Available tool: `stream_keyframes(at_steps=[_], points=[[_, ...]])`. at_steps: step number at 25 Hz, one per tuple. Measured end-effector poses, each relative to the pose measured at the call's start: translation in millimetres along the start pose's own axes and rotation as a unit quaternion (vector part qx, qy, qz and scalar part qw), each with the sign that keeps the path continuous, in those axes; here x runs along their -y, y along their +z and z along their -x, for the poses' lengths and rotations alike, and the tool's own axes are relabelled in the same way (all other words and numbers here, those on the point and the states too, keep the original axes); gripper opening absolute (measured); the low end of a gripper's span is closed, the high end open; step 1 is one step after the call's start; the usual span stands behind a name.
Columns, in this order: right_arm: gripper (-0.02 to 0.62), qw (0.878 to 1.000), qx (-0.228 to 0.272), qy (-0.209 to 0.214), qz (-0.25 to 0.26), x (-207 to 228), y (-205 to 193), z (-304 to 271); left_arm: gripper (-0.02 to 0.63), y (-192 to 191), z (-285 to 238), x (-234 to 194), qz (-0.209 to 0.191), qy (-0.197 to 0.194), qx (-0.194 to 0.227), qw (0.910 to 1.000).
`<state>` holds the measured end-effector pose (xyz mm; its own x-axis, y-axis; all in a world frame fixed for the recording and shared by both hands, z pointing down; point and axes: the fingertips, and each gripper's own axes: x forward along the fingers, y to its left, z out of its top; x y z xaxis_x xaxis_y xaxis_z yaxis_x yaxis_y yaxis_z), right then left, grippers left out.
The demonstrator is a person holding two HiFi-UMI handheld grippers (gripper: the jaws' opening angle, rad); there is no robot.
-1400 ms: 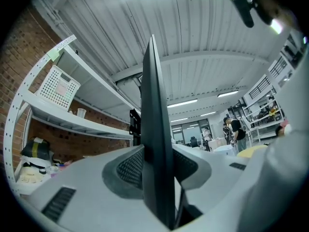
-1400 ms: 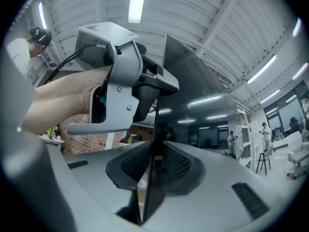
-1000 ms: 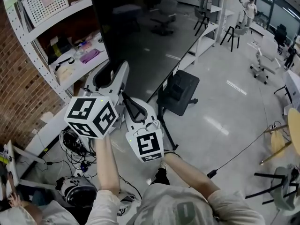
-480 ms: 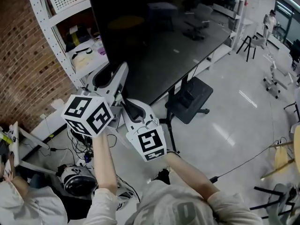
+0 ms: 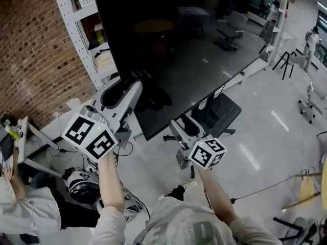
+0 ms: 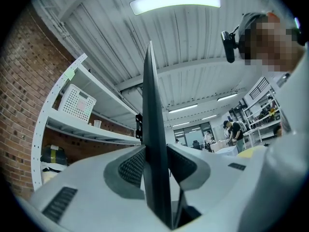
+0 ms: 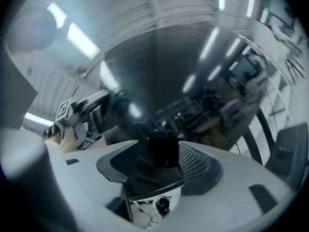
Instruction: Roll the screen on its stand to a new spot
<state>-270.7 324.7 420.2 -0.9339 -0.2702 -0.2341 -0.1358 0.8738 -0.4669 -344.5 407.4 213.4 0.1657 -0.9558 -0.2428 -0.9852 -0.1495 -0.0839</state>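
Head view, with both gripper views. The screen (image 5: pixel 179 50), a large dark glossy panel, stands upright on its stand (image 5: pixel 217 111) on the floor (image 5: pixel 265 137), just beside white shelving (image 5: pixel 82 14).

The left hand-held gripper (image 5: pixel 127 86) is closed on the panel's left edge: in its own view the thin edge (image 6: pixel 152 144) runs straight up between the two jaws (image 6: pixel 157 178), which press on either face. The right hand-held gripper (image 5: pixel 181 126) meets the bottom edge. Its view is blurred, but the jaws (image 7: pixel 159 166) appear closed on that lower rim, with the panel face (image 7: pixel 159 71) rising above.

Handling, as a judgement:
- The panel is stiff, probably heavy, and top-heavy on its base.
- Its face is smooth, slippery and easily marked or cracked.
- The frame edges are the safe purchase.
- Steady, low pushing should let the stand roll without tipping.
- Cables (image 5: pixel 87 157) on the floor near the left side could snag the base.
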Motion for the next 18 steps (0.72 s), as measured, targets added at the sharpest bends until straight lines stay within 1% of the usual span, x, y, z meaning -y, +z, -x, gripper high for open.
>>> stream_keyframes(at_steps=[1, 2, 3, 4, 6, 8, 11, 13, 14, 15, 18], points=[[0.252, 0.999, 0.006, -0.016, -0.049, 27.3, -0.2, 10.7, 0.144, 1.1, 5.8, 2.8, -0.002, 0.003, 0.001, 1.0000], [0.261, 0.996, 0.007, -0.026, -0.088, 49.1, -2.0, 17.9, 0.144, 2.3, 11.8, 5.0, -0.004, 0.006, 0.001, 1.0000], [0.267, 0.993, 0.000, -0.028, -0.116, 64.0, -5.9, 21.2, 0.144, 3.8, 18.1, 6.7, -0.006, 0.008, 0.002, 1.0000], [0.272, 0.990, -0.013, -0.023, -0.136, 71.5, -11.7, 20.4, 0.144, 5.5, 24.8, 8.0, -0.008, 0.008, 0.002, 0.9999], [0.273, 0.985, -0.041, 0.004, -0.169, 71.5, -25.6, 11.4, 0.145, 9.1, 39.1, 8.2, -0.010, 0.010, 0.002, 0.9999], [0.273, 0.980, -0.066, 0.026, -0.188, 65.5, -37.1, 2.3, 0.144, 13.7, 49.8, 4.8, -0.017, 0.022, 0.001, 0.9996], [0.273, 0.978, -0.103, 0.045, -0.177, 54.0, -52.7, -2.7, 0.133, 21.9, 55.4, 4.6, -0.045, 0.044, -0.001, 0.9980], [0.273, 0.979, -0.128, 0.050, -0.153, 50.7, -66.4, -4.6, 0.092, 26.6, 59.8, 10.0, -0.042, 0.046, 0.008, 0.9981], [0.273, 0.979, -0.138, 0.051, -0.139, 50.4, -73.6, -8.1, 0.051, 28.0, 61.7, 11.2, -0.035, 0.047, 0.012, 0.9982], [0.273, 0.980, -0.146, 0.052, -0.127, 48.4, -79.8, -14.0, 0.048, 29.2, 62.7, 10.0, -0.036, 0.054, 0.011, 0.9978], [0.273, 0.979, -0.158, 0.058, -0.111, 33.7, -89.0, -32.7, 0.048, 31.7, 61.6, -2.3, -0.067, 0.100, -0.007, 0.9927]])
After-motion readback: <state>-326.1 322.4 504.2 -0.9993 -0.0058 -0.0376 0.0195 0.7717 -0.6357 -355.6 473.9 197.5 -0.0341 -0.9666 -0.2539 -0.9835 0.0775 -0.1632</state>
